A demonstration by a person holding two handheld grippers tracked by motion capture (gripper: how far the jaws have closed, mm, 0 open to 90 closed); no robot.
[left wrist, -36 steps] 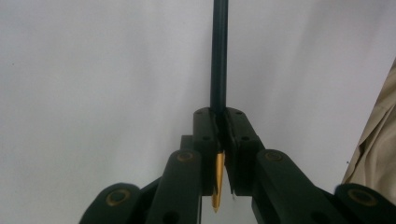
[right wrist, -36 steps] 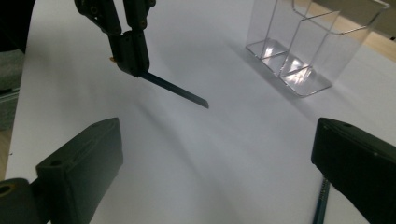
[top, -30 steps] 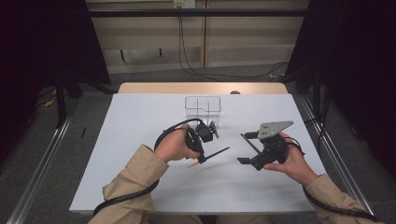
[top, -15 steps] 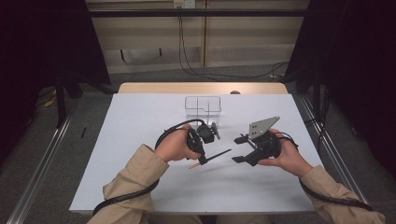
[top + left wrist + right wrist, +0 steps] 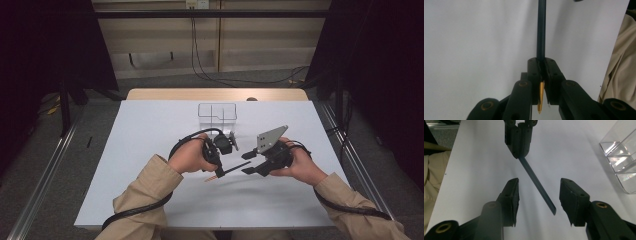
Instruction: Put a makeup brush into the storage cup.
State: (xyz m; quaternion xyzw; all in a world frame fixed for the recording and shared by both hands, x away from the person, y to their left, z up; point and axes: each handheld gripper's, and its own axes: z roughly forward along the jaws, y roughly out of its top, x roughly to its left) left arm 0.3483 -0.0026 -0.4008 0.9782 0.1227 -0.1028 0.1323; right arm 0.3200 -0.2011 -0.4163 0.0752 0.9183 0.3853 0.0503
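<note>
A thin dark teal pen (image 5: pixel 541 30) with a gold tip (image 5: pixel 540 97) is clamped in my left gripper (image 5: pixel 541 67), which is shut on it near the gold end. In the high view the pen (image 5: pixel 235 168) slants up to the right from the left gripper (image 5: pixel 219 172), above the white table. Its free end (image 5: pixel 536 182) reaches between the jaws of my right gripper (image 5: pixel 539 192). Those jaws have just been closing, but a gap still shows on both sides of the shaft. The right gripper (image 5: pixel 248 163) faces the left gripper (image 5: pixel 519 137) from the right.
A clear plastic box (image 5: pixel 217 114) with compartments stands on the white table (image 5: pixel 150 130) just beyond the grippers, and appears in the right gripper view as the clear box (image 5: pixel 621 157) at right. Cables trail from both grippers past the person's tan sleeves.
My right gripper has moved left toward the pen and its jaws have narrowed around the free end. The left gripper has stayed in place with the pen.
</note>
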